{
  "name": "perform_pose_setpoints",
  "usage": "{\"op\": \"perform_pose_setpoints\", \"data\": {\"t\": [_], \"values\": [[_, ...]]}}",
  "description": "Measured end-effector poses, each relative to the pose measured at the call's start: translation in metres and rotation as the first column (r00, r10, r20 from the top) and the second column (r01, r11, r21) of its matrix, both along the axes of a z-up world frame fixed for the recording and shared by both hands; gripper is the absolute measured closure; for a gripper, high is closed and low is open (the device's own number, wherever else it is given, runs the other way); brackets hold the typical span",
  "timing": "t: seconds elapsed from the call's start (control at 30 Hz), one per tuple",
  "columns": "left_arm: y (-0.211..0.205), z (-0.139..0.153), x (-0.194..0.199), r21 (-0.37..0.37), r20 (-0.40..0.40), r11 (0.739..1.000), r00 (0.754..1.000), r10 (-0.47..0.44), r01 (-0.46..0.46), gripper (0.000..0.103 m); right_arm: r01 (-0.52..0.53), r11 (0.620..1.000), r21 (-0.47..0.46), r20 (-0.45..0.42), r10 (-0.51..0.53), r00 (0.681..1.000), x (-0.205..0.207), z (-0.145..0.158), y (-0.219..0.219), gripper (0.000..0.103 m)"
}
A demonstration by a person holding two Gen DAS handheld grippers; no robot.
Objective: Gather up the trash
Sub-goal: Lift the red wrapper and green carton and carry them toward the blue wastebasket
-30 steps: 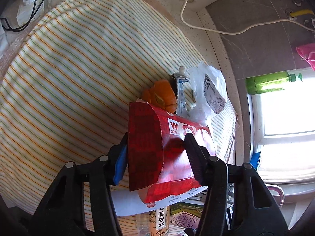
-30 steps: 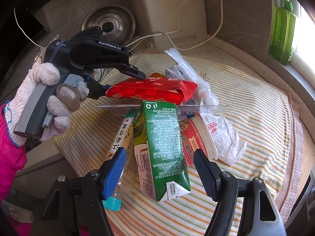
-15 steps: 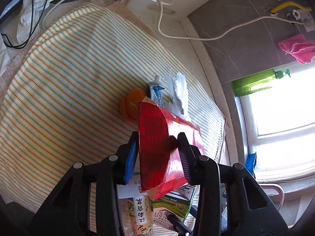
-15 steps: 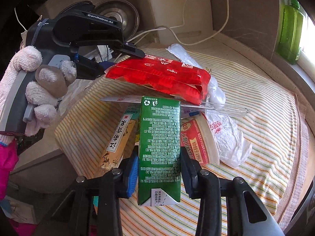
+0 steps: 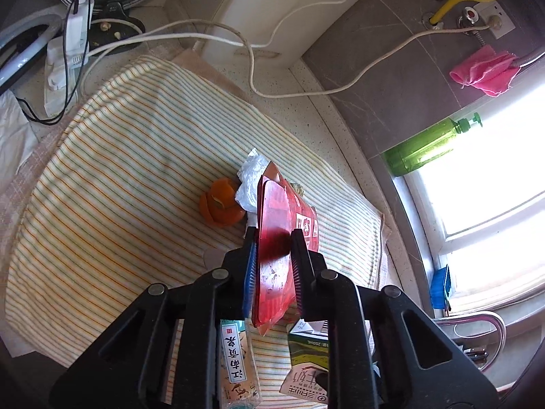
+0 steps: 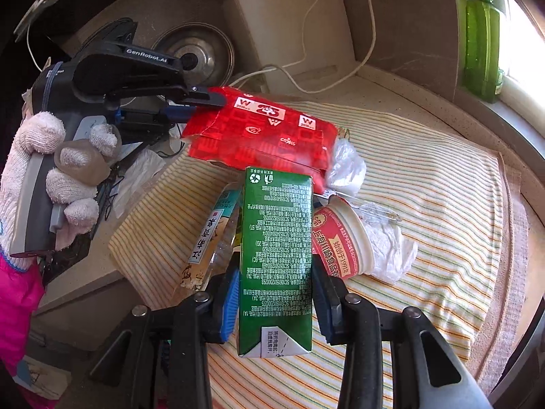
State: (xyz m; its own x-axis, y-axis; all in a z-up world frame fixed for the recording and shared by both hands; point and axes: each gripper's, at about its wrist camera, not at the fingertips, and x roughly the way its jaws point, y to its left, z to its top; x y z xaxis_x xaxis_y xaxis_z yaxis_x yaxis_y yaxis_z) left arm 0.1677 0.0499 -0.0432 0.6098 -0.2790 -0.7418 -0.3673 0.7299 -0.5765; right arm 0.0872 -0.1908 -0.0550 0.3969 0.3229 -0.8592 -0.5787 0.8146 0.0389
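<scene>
My left gripper (image 5: 272,238) is shut on a flattened red carton (image 5: 277,225) and holds it above the striped cloth (image 5: 119,177). It shows in the right wrist view too, the red carton (image 6: 265,129) in the left gripper (image 6: 201,102). My right gripper (image 6: 276,269) is shut on a green drink carton (image 6: 276,255), lifted off the cloth. Below lie a tea bottle (image 6: 204,245), a red-and-white paper cup (image 6: 340,238), crumpled white plastic (image 6: 391,245) and an orange peel (image 5: 221,204).
A green soap bottle (image 6: 482,34) stands by the window. White cables (image 5: 252,68) and a power strip (image 5: 64,58) lie at the back near a white appliance (image 5: 289,6). A metal pot lid (image 6: 197,54) is at the back left. A pink cloth (image 5: 483,71) hangs on the wall.
My left gripper closed tighter on the red carton and lifted it away from the cloth. My right gripper closed on the green carton and raised it.
</scene>
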Motion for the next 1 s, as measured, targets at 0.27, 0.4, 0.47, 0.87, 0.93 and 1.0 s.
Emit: {"op": "perform_pose_setpoints", "data": {"t": [0.27,0.4,0.47,0.87,0.93,1.0], "values": [[0.024,0.025,-0.053,0.047,0.048,0.995,0.995,0.085,-0.088,0.094,0.004,0.999,0.044,0.029,-0.006,1.000,-0.008,0.020,-0.012,0.065],[0.037,0.030,-0.079,0.077,0.059,0.988,0.990,0.131,-0.135,0.094,0.000,0.998,0.056,0.029,-0.001,1.000,-0.009,0.023,-0.012,0.065],[0.044,0.029,-0.092,0.068,0.064,0.985,0.986,0.153,-0.157,0.094,-0.003,0.998,0.057,0.030,0.002,1.000,-0.011,0.024,-0.013,0.065],[0.080,0.034,-0.156,0.074,0.105,0.971,0.970,0.219,-0.227,0.095,0.003,0.997,0.079,0.052,-0.007,0.999,-0.033,0.032,0.002,0.065],[0.081,0.029,-0.161,0.115,0.108,0.969,0.973,0.205,-0.217,0.095,0.003,0.996,0.088,0.048,-0.008,0.999,-0.038,0.031,0.008,0.065],[0.086,0.015,-0.164,0.089,0.091,0.972,0.974,0.208,-0.216,0.095,0.000,0.996,0.084,0.046,-0.004,0.999,-0.044,0.028,0.016,0.065]]}}
